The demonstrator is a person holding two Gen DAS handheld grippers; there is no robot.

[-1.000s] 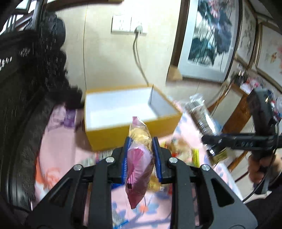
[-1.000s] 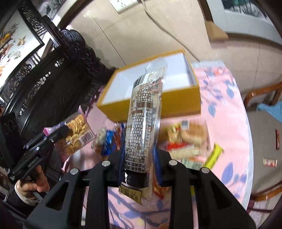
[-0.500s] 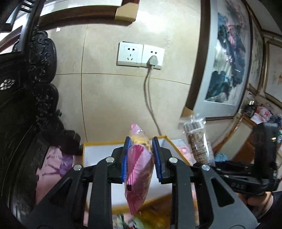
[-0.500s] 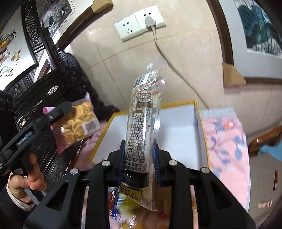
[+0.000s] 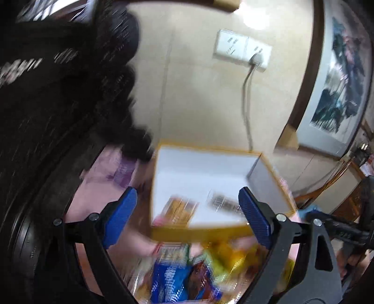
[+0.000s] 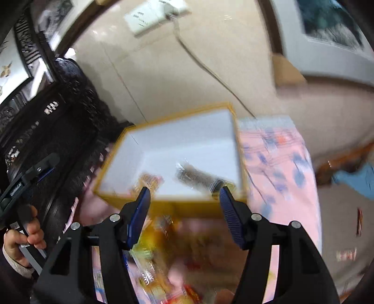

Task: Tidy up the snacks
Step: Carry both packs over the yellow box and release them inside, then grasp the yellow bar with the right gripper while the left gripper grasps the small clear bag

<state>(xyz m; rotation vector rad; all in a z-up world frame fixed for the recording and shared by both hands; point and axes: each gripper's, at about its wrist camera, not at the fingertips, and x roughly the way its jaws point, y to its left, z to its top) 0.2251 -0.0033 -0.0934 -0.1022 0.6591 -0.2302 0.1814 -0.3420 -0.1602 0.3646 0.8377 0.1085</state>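
Both snack packs lie in the yellow box (image 6: 177, 152), near its front wall: the cracker pack (image 6: 149, 181) left, the long clear pack (image 6: 201, 179) right; only the right wrist view shows the person's hand (image 6: 19, 236) gripping the left gripper's handle; left gripper (image 5: 187, 219) and right gripper (image 6: 183, 215) tilt downward, jaws opening, nothing between them.

1. Both views are smeared by motion blur; the snack packets (image 5: 177, 283) at the bottom are streaks.
2. Even indoor light, with a glare spot (image 5: 253, 19) on the upper wall.
3. Fisheye bending curves the edges; the corners fall dark.
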